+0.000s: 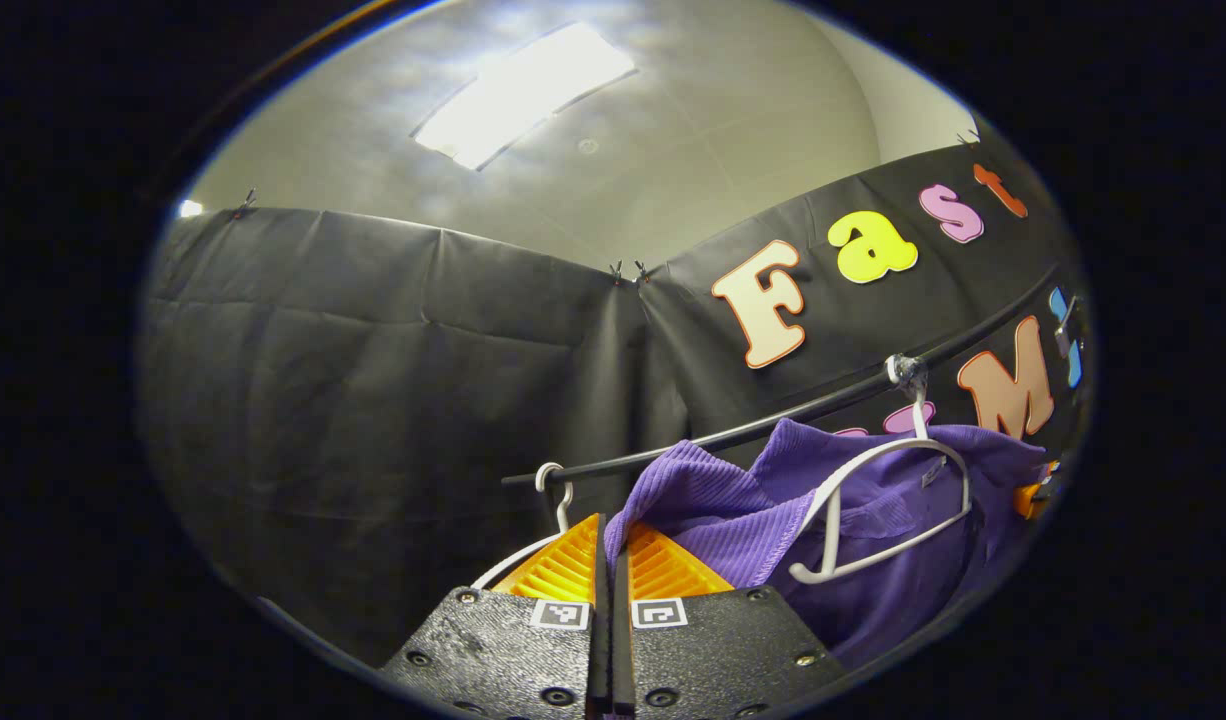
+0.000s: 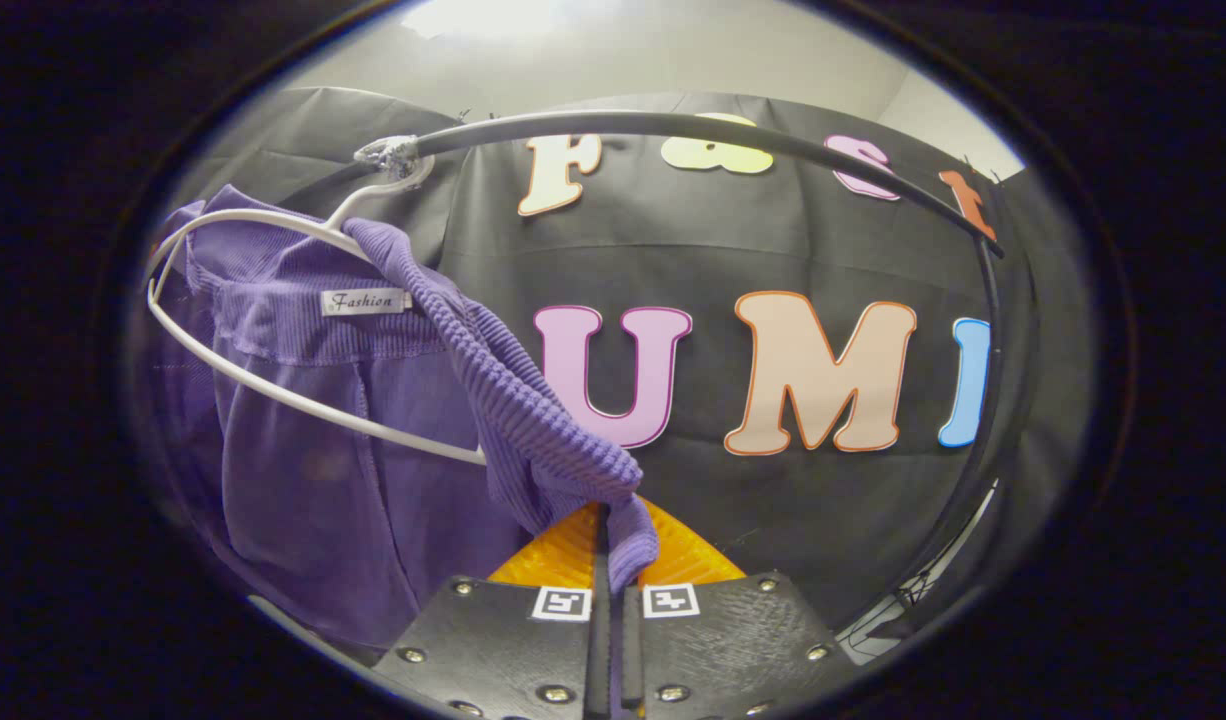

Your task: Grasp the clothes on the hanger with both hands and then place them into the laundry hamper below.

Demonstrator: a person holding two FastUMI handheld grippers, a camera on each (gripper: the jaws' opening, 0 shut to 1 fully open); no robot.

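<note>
A purple ribbed garment (image 1: 873, 520) hangs on a white hanger (image 1: 878, 500) from the black rail (image 1: 773, 420). My left gripper (image 1: 610, 545) is shut on one shoulder of the garment, whose edge runs down between the fingers. In the right gripper view the same purple garment (image 2: 303, 400) drapes over the white hanger (image 2: 273, 385), hooked on the curved rail (image 2: 673, 125). My right gripper (image 2: 613, 540) is shut on the other shoulder, and a strip of cloth folds over its tips. The hamper is out of sight.
A second, bare white hanger hook (image 1: 553, 490) hangs on the rail just left of my left gripper. The booth's black cloth wall (image 1: 373, 380) stands close behind the rail, with the ceiling light (image 1: 523, 95) above.
</note>
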